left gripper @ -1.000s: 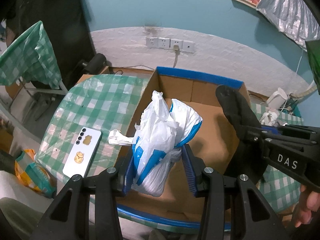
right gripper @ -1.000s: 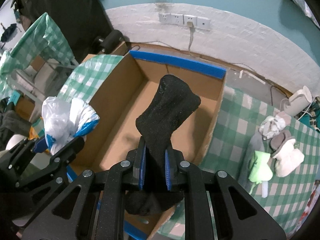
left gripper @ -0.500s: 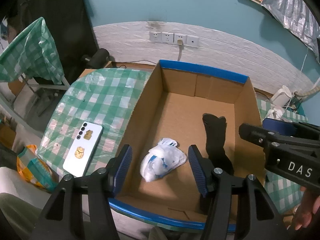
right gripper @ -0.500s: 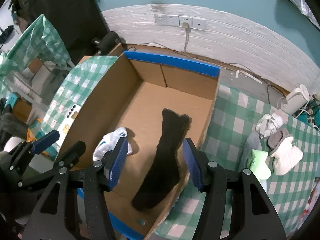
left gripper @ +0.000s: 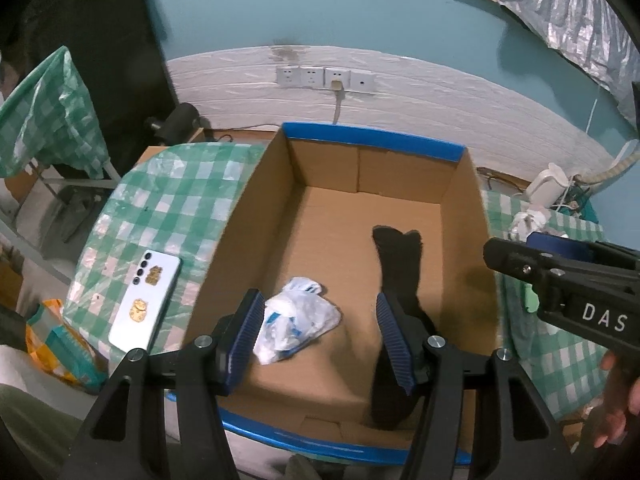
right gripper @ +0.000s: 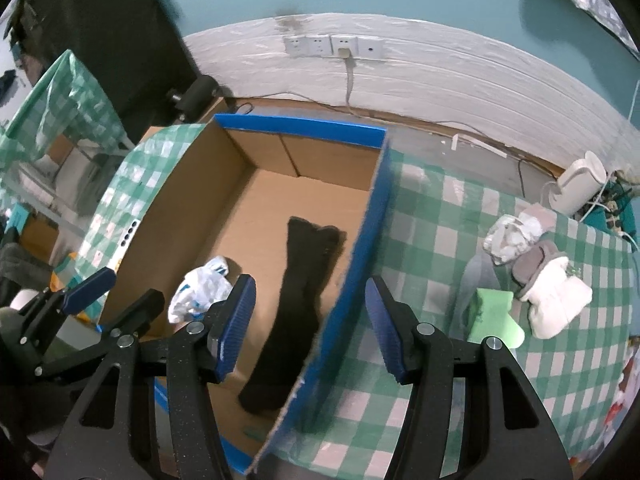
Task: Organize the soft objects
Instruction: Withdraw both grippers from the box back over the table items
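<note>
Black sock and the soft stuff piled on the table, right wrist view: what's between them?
The box's blue-edged right wall, then bare checked cloth. The black sock lies inside; the pile lies outside. Right wrist view shows it.

L gripper (left gripper: 320, 336), R gripper (right gripper: 308, 320): jaws just opened, empty, angled down.

A second ago my left claw (left gripper: 320, 336) was clamped on the white and blue plastic bag (left gripper: 294, 326) above the cardboard box (left gripper: 372, 144); its jaws have just been opening, and the bag now lies crumpled on the box floor below them, untouched. My right claw (right gripper: 310, 326) pinched the black sock (right gripper: 298, 308) upright then; its jaws have just been opening too, and the sock lies flat on the box floor. That claw has since slid rightward, so the box's blue-edged right wall now stands between its jaws.
</note>
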{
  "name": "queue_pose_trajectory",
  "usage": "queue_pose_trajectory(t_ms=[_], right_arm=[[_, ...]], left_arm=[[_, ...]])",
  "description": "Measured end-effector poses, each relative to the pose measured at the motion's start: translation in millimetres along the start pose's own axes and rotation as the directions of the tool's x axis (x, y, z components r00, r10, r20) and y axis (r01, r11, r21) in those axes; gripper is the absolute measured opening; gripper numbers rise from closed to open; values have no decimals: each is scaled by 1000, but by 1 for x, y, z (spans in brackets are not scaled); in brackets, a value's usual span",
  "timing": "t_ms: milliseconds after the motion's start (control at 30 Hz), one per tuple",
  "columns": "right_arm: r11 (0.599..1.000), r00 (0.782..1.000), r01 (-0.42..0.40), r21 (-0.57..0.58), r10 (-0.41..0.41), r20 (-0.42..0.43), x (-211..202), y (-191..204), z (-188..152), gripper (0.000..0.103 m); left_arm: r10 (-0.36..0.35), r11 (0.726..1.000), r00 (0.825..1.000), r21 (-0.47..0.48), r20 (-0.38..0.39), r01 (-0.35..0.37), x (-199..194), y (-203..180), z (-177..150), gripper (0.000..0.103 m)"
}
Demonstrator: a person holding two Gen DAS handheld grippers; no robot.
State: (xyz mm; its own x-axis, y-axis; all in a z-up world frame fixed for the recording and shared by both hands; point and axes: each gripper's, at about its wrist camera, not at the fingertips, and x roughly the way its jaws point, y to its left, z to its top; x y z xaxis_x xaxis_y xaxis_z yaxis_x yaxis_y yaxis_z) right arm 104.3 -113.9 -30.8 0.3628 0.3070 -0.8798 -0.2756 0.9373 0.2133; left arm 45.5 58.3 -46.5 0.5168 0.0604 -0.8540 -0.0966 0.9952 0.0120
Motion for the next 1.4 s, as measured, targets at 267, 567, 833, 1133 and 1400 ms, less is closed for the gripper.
queue_pose_trajectory(t_ms=[267,567,833,1133,1400], right_arm=[[999,1000,16,34,-17,3,-5,-23,-5,58],[997,999,36,75,-36,5,-12,-51,-15,58],[992,998,55,115,-56,7,-19,-78,-24,58],[984,997,75,159,-77,3,-26,-108,-38,58],[975,995,93,199,-95,-2,-30,-136,-49,58]], left_arm=[[-35,999,999,24,16,35,-4,-17,1,60],[-65,996,998,60,23,63,-7,-40,2,60],[-89,990,996,113,24,86,-10,-70,0,60],[-111,981,994,164,18,107,-11,-100,-3,60],[-139,969,990,206,-4,137,-8,-127,-9,60]])
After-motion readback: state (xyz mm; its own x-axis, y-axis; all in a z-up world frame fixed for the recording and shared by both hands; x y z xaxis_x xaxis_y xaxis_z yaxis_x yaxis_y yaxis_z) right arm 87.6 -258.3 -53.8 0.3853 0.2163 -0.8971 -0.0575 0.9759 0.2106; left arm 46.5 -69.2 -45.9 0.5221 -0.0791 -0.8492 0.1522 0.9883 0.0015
